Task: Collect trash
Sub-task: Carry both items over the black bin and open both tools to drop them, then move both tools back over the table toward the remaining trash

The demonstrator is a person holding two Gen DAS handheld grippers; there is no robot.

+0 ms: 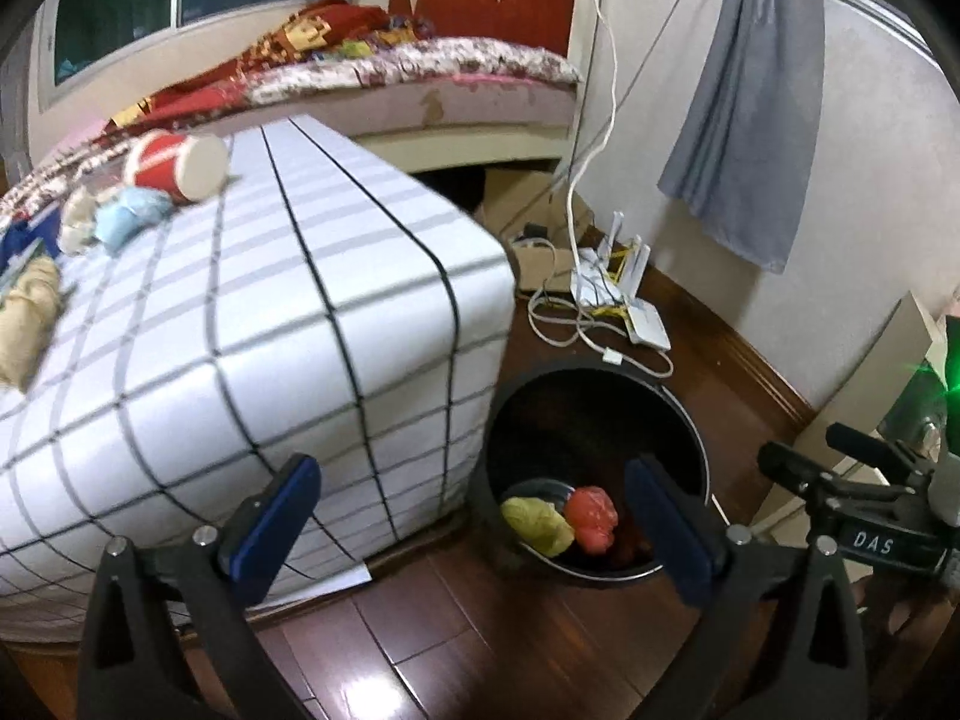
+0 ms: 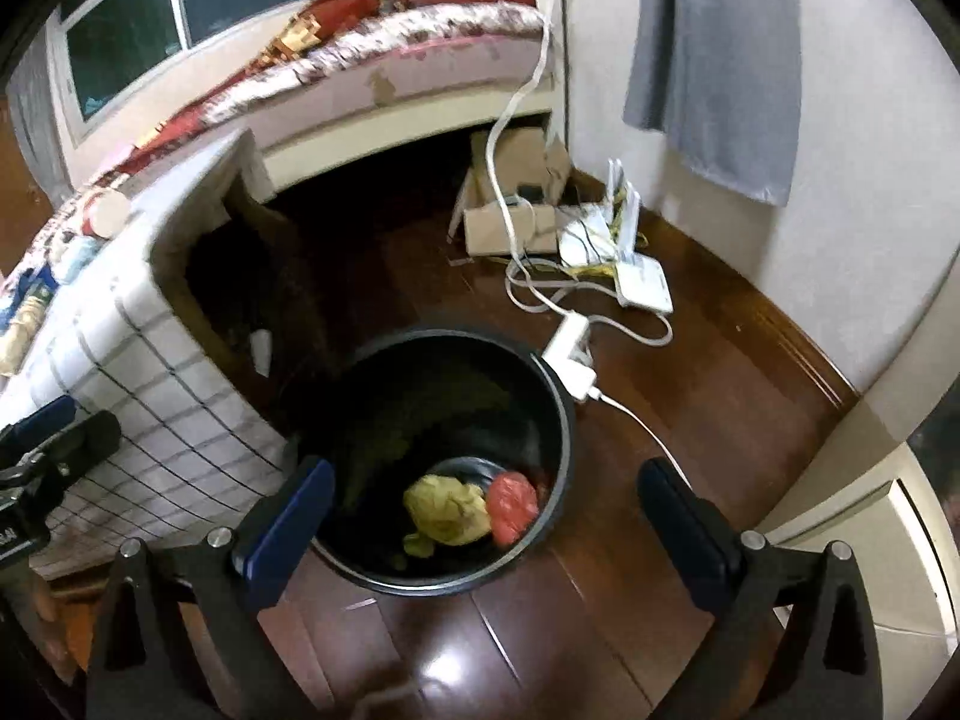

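Note:
A black trash bin (image 1: 690, 420) stands on the wood floor beside a checked table (image 1: 270, 300). A yellow wad (image 1: 537, 525) and a red wad (image 1: 591, 519) lie in it. My left gripper (image 1: 480, 516) is open and empty, above the floor between table and bin. On the table lie a red paper cup (image 1: 177, 165) on its side, a blue wad (image 1: 129, 219), a cream wad (image 1: 78, 222) and a tan wad (image 1: 27, 318). My right gripper (image 2: 486, 522) is open and empty over the bin (image 2: 558, 396), above the yellow wad (image 2: 447, 510) and red wad (image 2: 510, 504).
A bed (image 1: 420, 72) stands behind the table. White cables, a router (image 1: 618, 282) and a cardboard box (image 2: 510, 204) lie on the floor by the wall. A power adapter (image 2: 570, 360) rests at the bin's rim. A grey cloth (image 1: 750, 120) hangs on the wall.

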